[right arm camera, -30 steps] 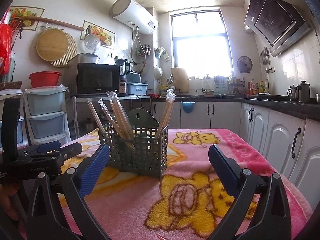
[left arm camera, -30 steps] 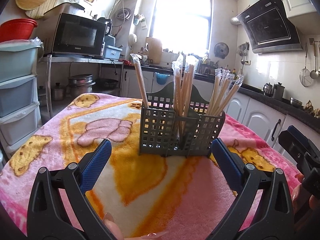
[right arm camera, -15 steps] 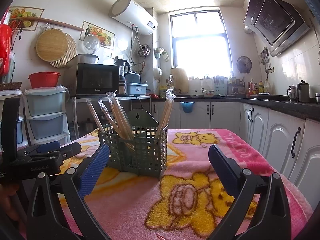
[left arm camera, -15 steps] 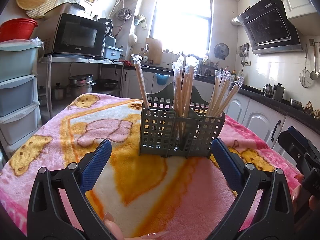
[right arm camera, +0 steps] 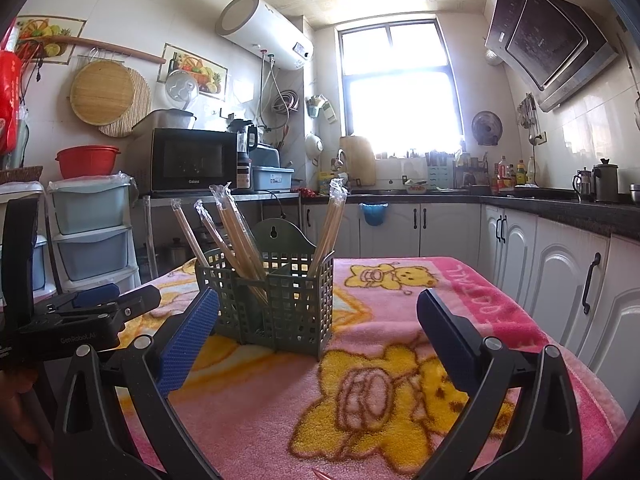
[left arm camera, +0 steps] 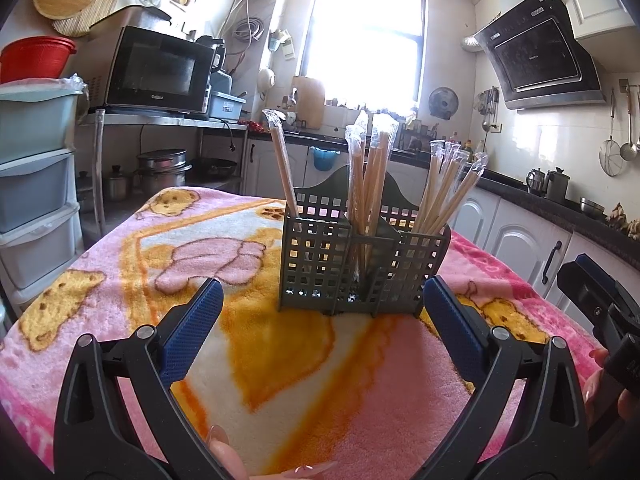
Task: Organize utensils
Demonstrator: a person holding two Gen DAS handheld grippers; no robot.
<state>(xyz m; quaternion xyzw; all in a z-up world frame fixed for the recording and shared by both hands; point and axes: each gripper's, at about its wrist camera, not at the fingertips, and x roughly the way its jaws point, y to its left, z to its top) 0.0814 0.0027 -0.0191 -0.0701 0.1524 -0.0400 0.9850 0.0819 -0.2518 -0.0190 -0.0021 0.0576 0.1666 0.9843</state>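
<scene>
While both tongs are hovering low over the pink cartoon-bear blanket [left arm camera: 224, 248], nothing is sitting between either pair of fingers. Left gripper [left arm camera: 320, 334] is gaping wide, blue pads far apart, holding nothing, pointing straight at the green utensil caddy [left arm camera: 360, 264]. Right gripper [right arm camera: 318, 334] is also spread wide and empty, aiming at the same caddy [right arm camera: 280, 304] from its other side. Caddy is standing upright on the blanket near the table's middle, just beyond the left gripper's fingertips, not touching them. Wrapped chopsticks [left arm camera: 370, 184] are standing in its compartments, leaning outward: in the left wrist view, one pair in the left cell, a bunch in the centre cell, several in the right cell. In the right wrist view the chopsticks [right arm camera: 236, 228] are fanning left, with one pair leaning right. Right gripper's black body is showing at the right edge of the left view, the left gripper's body at the left edge of the right view. Fingertips with long nails are peeking in at the bottom of the left view. Microwave [left arm camera: 156, 72] is sitting on a shelf behind.
</scene>
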